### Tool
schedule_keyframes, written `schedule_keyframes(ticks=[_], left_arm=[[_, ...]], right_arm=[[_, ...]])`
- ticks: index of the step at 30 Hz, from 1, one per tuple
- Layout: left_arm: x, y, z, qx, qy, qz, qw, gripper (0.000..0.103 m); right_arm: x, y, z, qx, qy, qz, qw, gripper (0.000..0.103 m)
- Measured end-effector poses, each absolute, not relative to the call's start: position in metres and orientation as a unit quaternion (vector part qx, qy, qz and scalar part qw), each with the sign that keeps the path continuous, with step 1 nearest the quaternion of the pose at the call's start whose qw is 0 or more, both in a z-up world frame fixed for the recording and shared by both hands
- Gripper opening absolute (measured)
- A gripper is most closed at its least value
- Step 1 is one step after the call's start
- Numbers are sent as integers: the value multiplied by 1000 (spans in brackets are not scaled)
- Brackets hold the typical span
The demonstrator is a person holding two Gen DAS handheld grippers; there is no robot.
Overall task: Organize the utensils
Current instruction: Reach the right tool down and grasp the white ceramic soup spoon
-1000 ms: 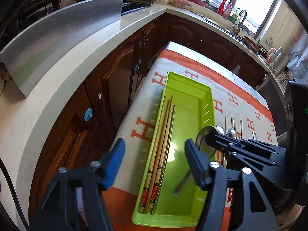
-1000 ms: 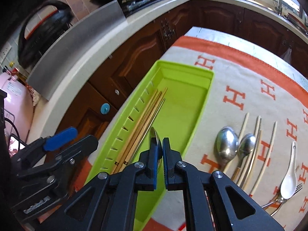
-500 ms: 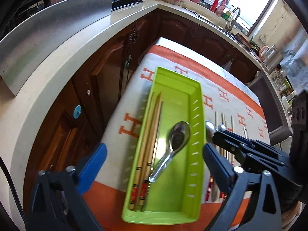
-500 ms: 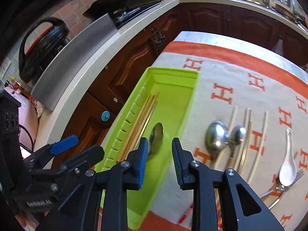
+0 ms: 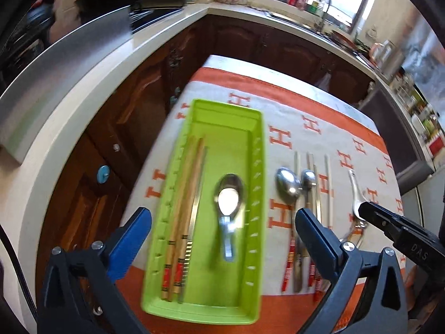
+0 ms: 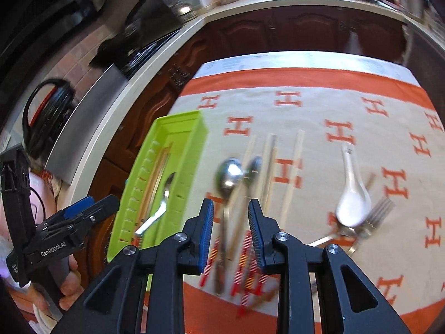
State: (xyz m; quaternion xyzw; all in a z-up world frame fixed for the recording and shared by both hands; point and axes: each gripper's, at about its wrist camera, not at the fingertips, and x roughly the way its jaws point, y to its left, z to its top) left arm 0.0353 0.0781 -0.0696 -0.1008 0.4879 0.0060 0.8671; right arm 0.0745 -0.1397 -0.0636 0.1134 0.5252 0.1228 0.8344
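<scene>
A green tray [image 5: 256, 167] on the table holds wooden chopsticks [image 5: 189, 194] and a metal spoon [image 5: 229, 194]. My left gripper [image 5: 225, 231] hangs above the tray's near end, wide open and empty. To the right of the tray [image 6: 178, 122], two metal spoons [image 6: 229, 172] lie on the cloth beside loose chopsticks [image 6: 292, 172], a white ceramic spoon [image 6: 351, 194] and a fork [image 6: 378, 211]. My right gripper [image 6: 231, 222] hovers over the handles of those two spoons, open by a narrow gap, with nothing gripped.
An orange and beige cloth [image 6: 333, 105] with H marks covers the table. Dark wooden cabinets [image 5: 133, 117] and a pale counter [image 5: 83, 94] with a steel panel run close along the left. A person's hand [image 6: 69, 286] holds the left gripper.
The right gripper let the metal spoon go into the tray, opened, and swung right over the utensils on the cloth. The left gripper opened wider and drew back from the tray.
</scene>
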Motion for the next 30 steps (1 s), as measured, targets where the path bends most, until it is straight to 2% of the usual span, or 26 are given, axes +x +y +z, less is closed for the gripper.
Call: schedule_keyframes(ticks=[7, 15, 19, 22, 30], left_arm=[[53, 47, -77, -124, 506, -36, 853, 102], [83, 23, -97, -159, 537, -64, 826, 90], [99, 13, -110, -171, 556, -68, 811, 86], [109, 6, -120, -175, 567, -67, 802, 79], [127, -4, -134, -178, 577, -50, 795, 78]], right_arm=[[68, -198, -75, 156, 523, 88, 833, 26], [82, -252, -85, 196, 521, 53, 829, 26], [93, -276, -102, 221, 532, 31, 817, 26], [99, -289, -120, 233, 545, 16, 805, 26], [110, -293, -149, 229, 561, 9, 796, 25]])
